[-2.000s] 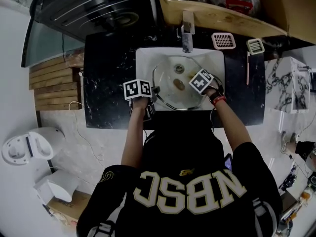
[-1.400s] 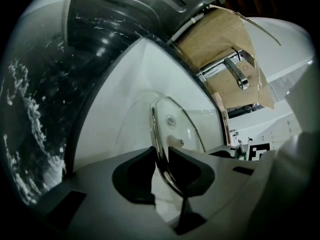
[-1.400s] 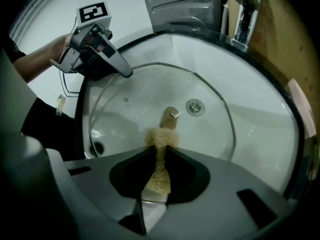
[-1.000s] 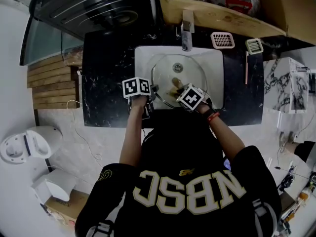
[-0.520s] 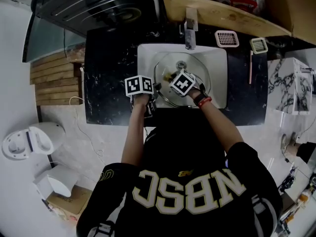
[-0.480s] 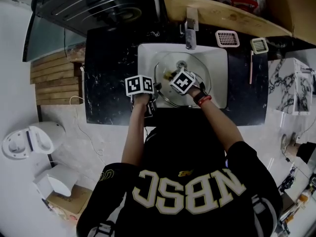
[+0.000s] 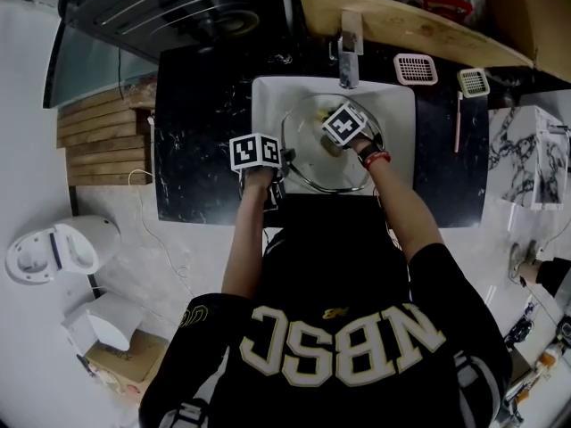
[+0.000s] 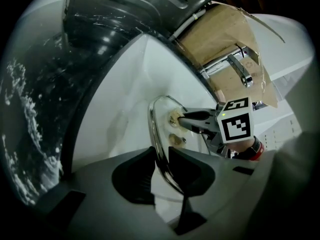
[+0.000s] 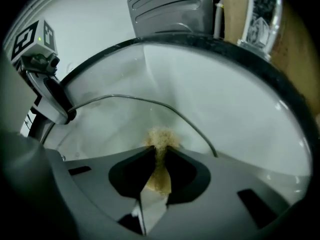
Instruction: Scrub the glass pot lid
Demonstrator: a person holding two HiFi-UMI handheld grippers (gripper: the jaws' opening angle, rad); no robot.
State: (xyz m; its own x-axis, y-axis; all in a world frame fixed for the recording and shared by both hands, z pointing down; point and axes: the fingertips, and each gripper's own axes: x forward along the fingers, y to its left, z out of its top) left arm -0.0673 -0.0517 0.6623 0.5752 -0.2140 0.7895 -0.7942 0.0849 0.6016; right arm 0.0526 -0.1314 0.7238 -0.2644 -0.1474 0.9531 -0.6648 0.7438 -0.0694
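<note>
The glass pot lid (image 7: 308, 169) stands tilted in the white sink (image 7: 268, 96). My left gripper (image 7: 282, 159) is shut on its metal rim at the left; the rim (image 8: 159, 134) runs between the two jaws of the left gripper (image 8: 161, 156). My right gripper (image 7: 334, 141) is over the lid's far half, shut on a tan sponge (image 9: 160, 136) that presses against the glass. In the right gripper view the right gripper (image 9: 160, 156) pinches the sponge, and the lid's rim (image 9: 150, 103) curves behind it. The lid's knob is hidden.
A faucet (image 7: 350, 47) stands at the sink's far edge. On the black counter (image 7: 196, 132) to the right lie two small grids (image 7: 416, 68) (image 7: 473, 81) and a thin pink-handled tool (image 7: 459, 123). A cardboard box (image 7: 419, 20) sits behind.
My right gripper with the sponge has slid across the lid from its near part toward the faucet. The left gripper has kept its hold on the rim.
</note>
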